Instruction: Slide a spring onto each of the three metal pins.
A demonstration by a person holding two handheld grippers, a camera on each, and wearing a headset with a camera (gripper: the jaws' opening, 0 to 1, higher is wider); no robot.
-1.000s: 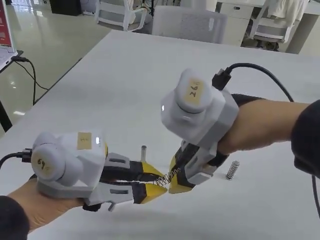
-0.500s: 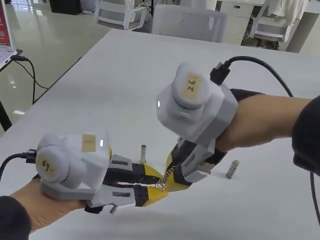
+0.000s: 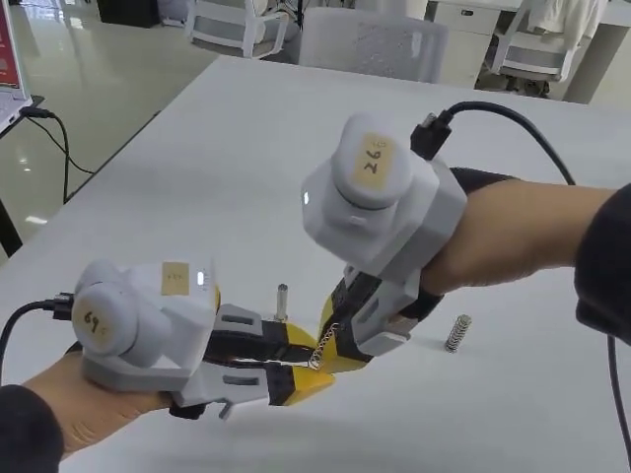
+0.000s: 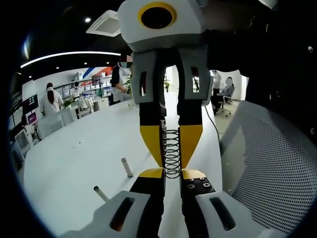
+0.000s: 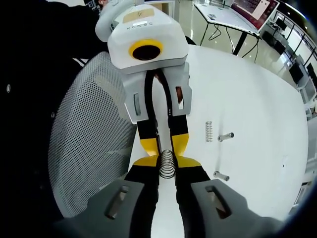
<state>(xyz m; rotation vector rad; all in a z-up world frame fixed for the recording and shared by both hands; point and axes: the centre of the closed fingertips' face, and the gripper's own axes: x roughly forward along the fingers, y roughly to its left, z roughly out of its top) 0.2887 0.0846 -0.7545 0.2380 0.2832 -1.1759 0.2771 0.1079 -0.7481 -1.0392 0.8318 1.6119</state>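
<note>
"One white counter (image 3: 246,148) carries everything, yes?"

"Yes, and a mesh chair (image 3: 370,47) stands at its far edge."

"How do the two claws sit?"

"Tip to tip, low over the near part of the counter. In the head view the left claw (image 4: 172,174) reaches in from the lower left. The right claw (image 5: 167,163) slants down from the upper right."

"What is the right claw doing?"

"Pinching the spring (image 4: 172,152). Its yellow tips press the coil from both sides, which is plain in the left gripper view. In its own view the coil sits end-on between those tips."

"And the left claw?"

"Its jaws are drawn close with a slim gap between them, and the near end of the spring reaches into that gap. Whether they pinch anything I cannot tell. In the head view a thin pale line runs between them, too fine to name."

"Where are the pins?"

"In the left gripper view a pin (image 4: 127,167) and a second pin (image 4: 100,193) stand on the counter off to one side of the tips. They are near each other and apart from both claws. In the head view one pin stands upright just beyond the meeting tips."

"Any other spring?"

"A second spring (image 3: 456,333) lies loose on the counter — right of the right claw, touching neither claw."
</note>
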